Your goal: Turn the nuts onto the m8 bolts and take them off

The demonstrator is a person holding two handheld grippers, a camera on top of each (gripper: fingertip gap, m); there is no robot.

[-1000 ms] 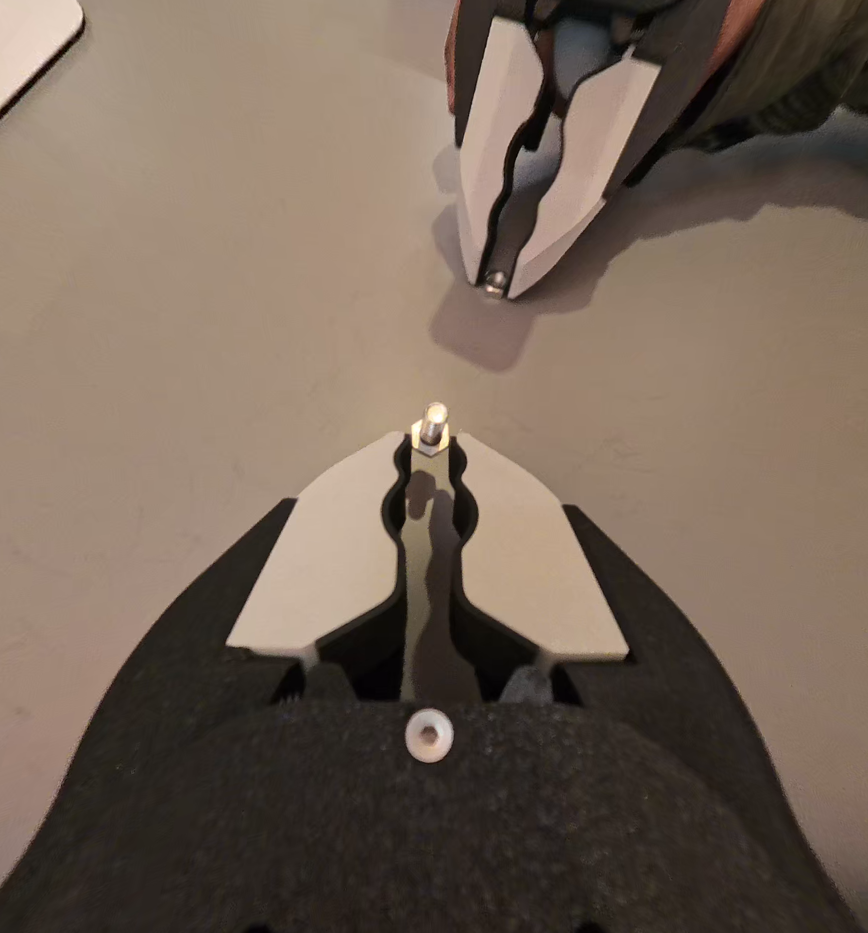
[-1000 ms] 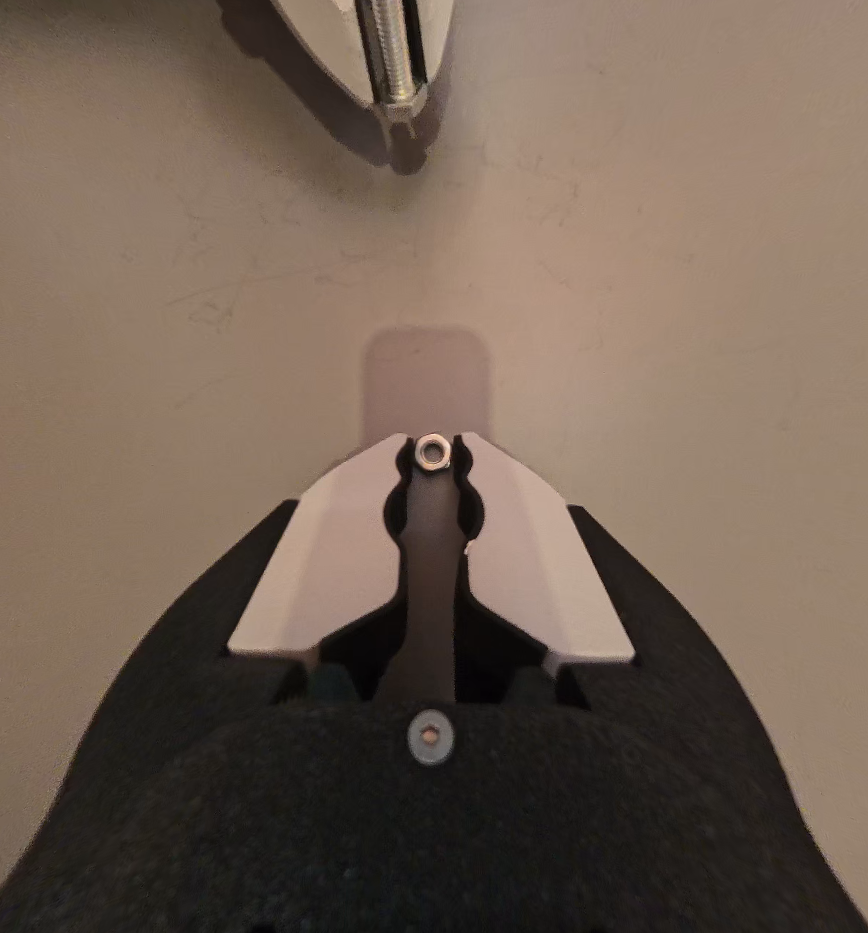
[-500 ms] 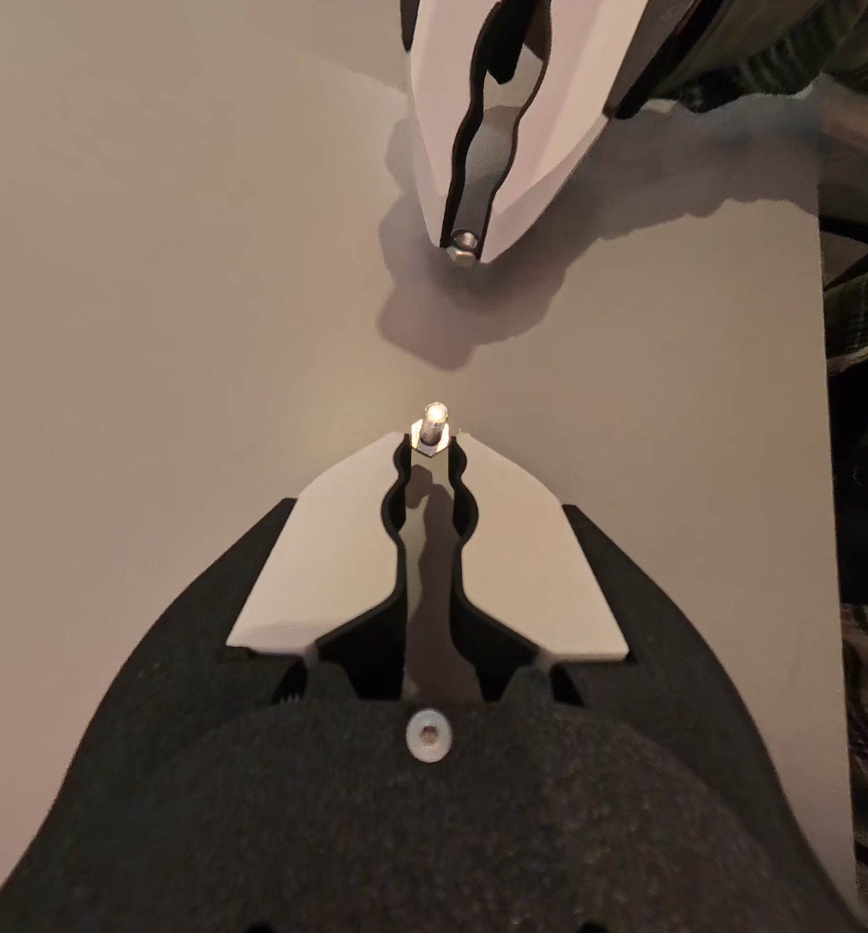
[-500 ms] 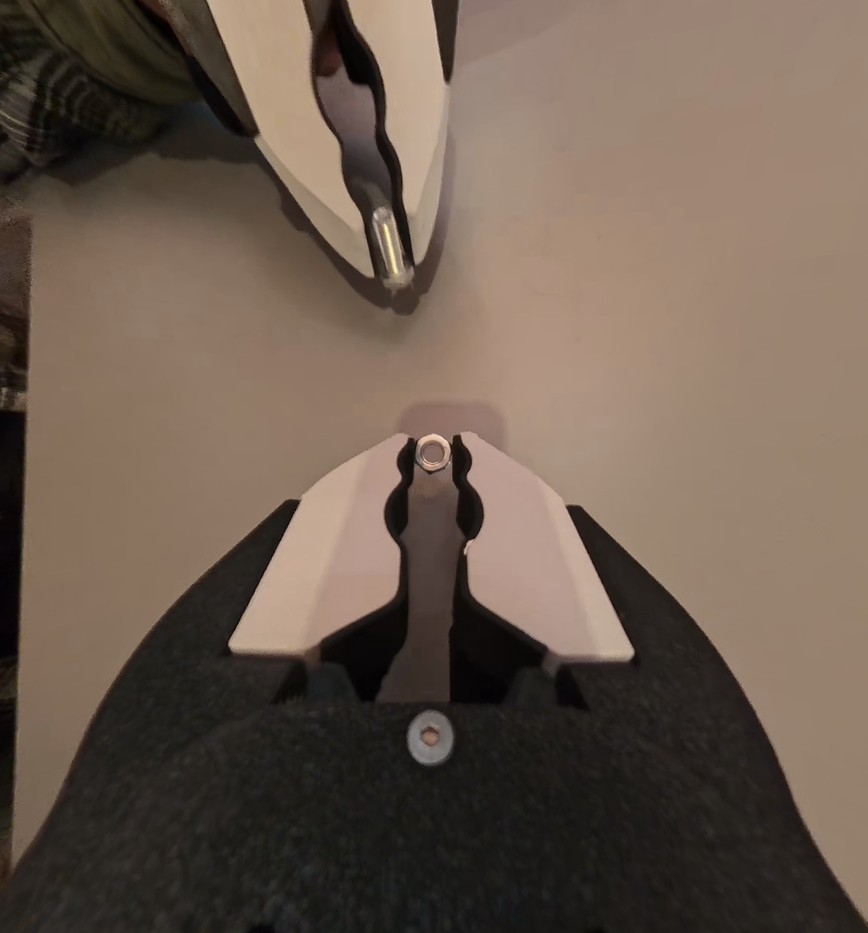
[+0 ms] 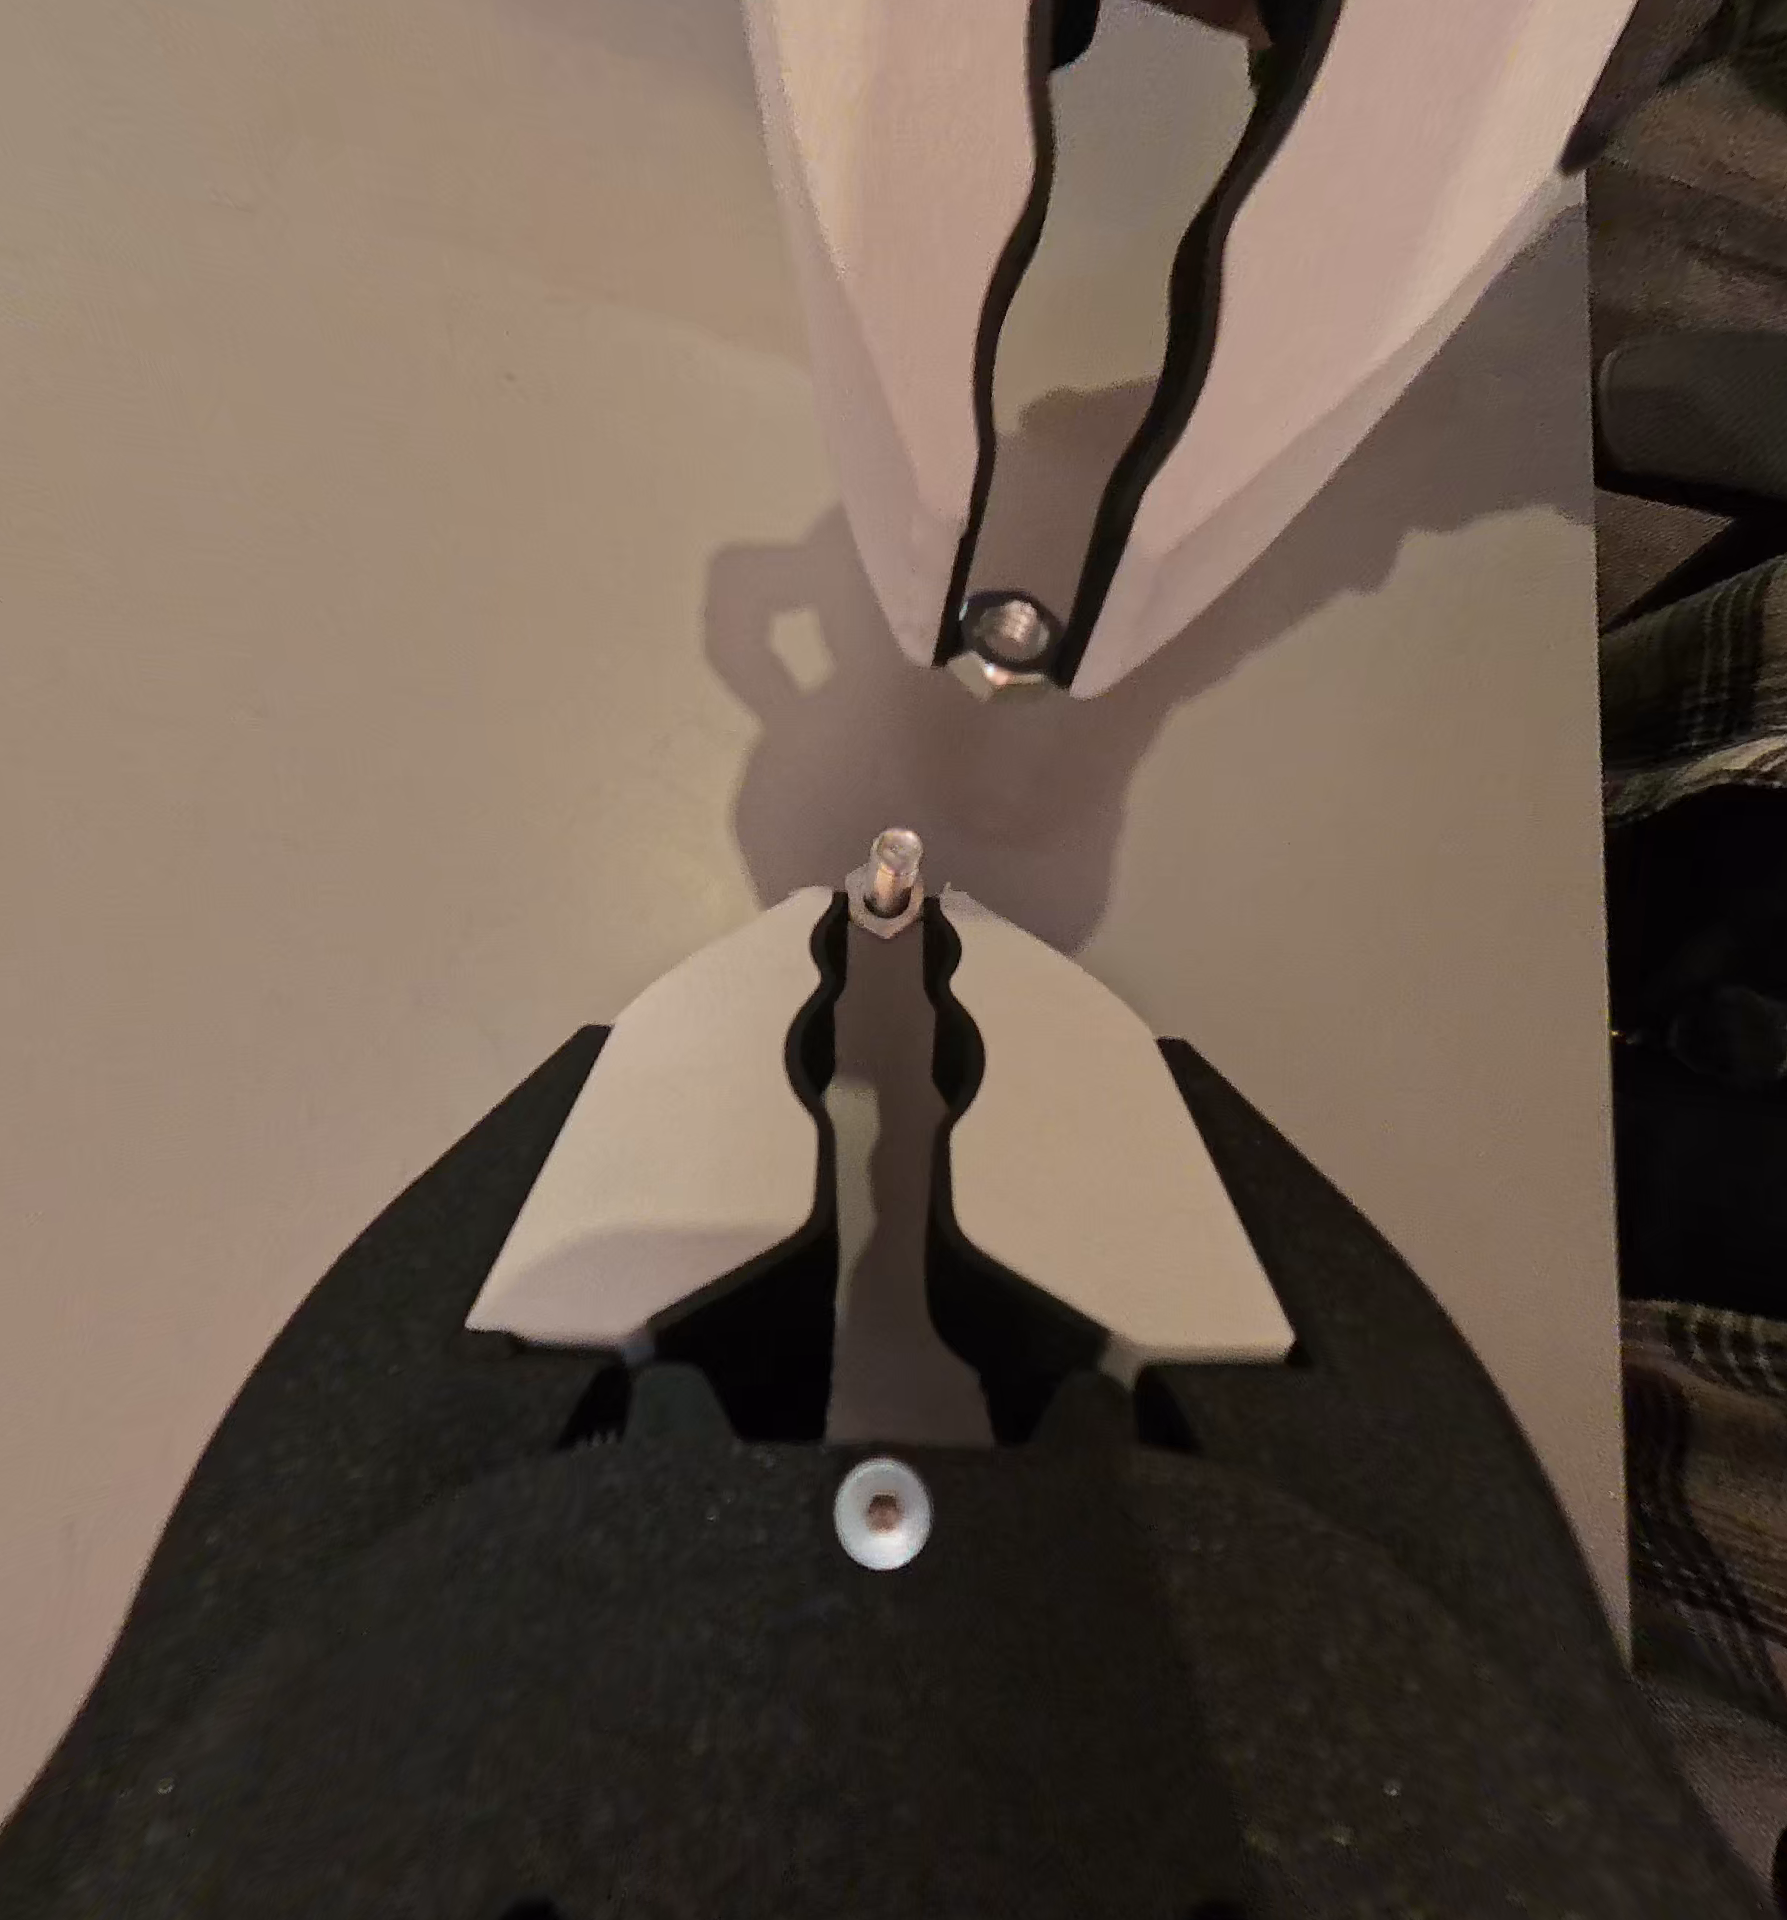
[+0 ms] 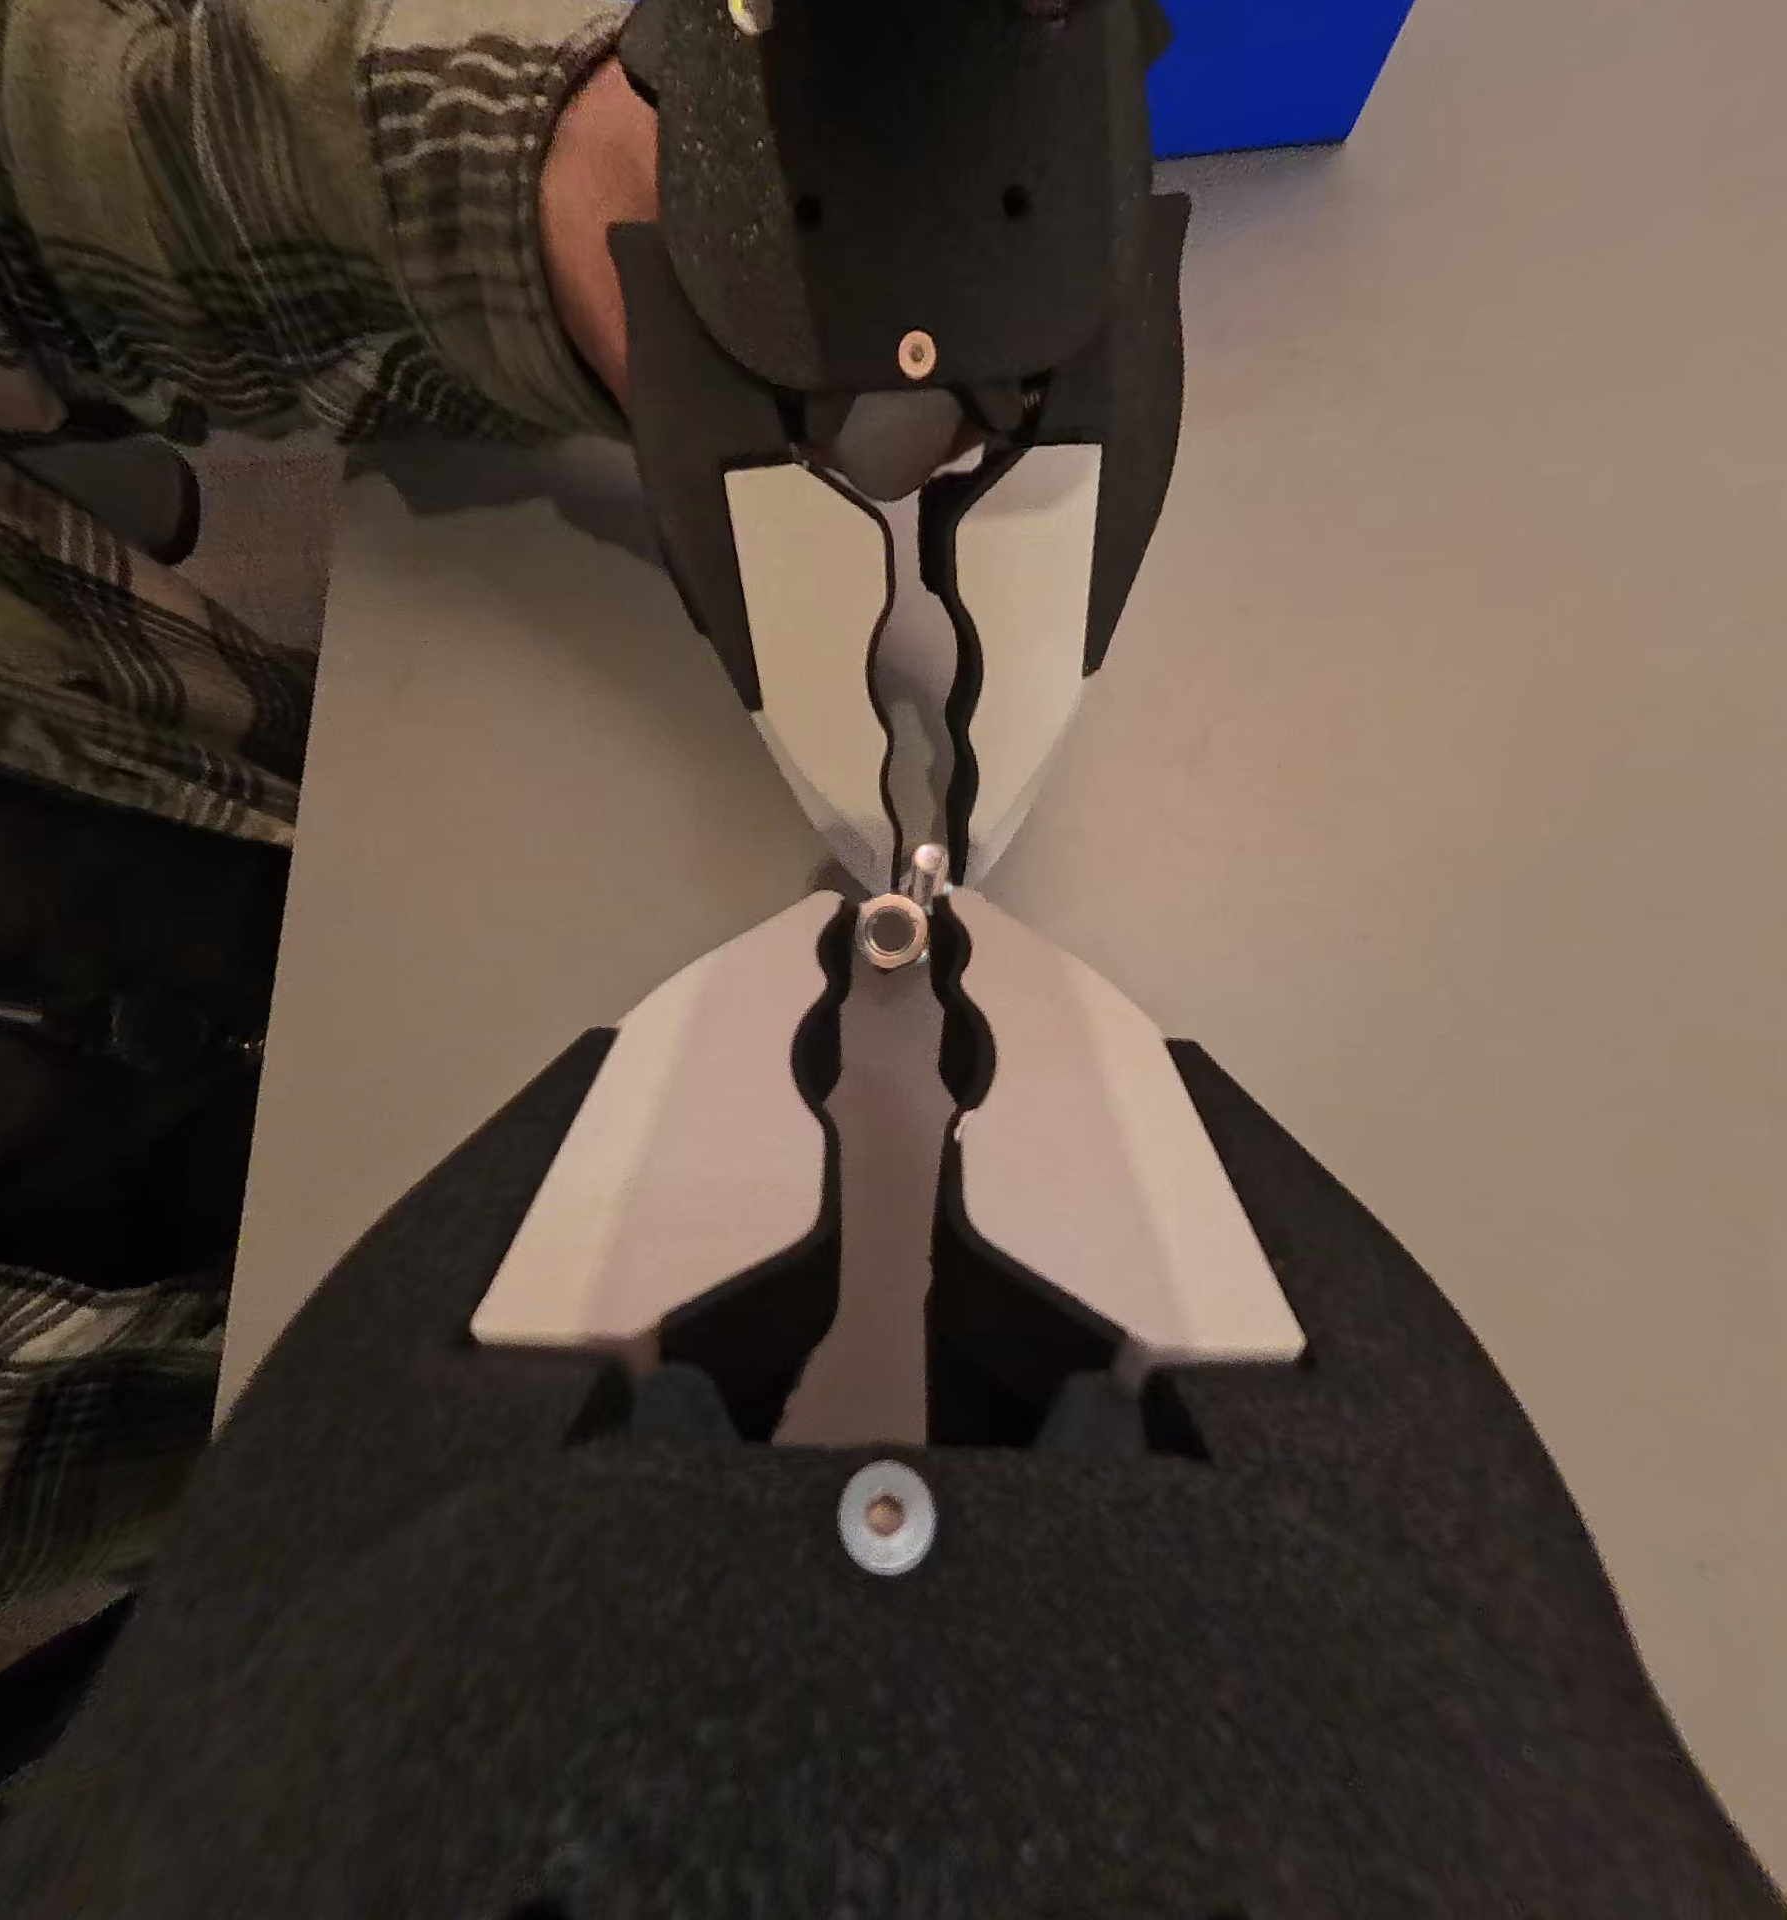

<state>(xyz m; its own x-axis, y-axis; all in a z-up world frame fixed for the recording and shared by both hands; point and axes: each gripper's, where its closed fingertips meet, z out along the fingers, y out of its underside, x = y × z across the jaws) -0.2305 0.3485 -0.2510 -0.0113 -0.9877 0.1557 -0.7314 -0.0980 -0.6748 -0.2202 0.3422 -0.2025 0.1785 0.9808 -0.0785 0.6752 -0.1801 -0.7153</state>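
My left gripper [image 5: 884,912] is shut on the hex head of a silver M8 bolt [image 5: 889,873], and the shank points forward. My right gripper [image 5: 1014,665] faces it from above, shut on a silver hex nut [image 5: 1008,652], with a small gap between nut and bolt tip. In the right wrist view, my right gripper [image 6: 891,930] grips the nut [image 6: 891,933] with its hole facing the camera. The bolt [image 6: 925,878] in the left gripper [image 6: 925,847] sits just beyond the nut, slightly to its right. Both are held above the grey table [image 5: 349,623].
The table's edge runs down the right of the left wrist view [image 5: 1595,935] and the left of the right wrist view [image 6: 297,831]. A person's plaid sleeve [image 6: 193,229] is behind the left gripper. A blue box [image 6: 1273,73] stands at the far right. One gripper's finger ends stand about 5 cm off the other's.
The two grippers have swung to face each other and closed the distance. The nut now sits close in front of the bolt tip. Both grasps stay unchanged.
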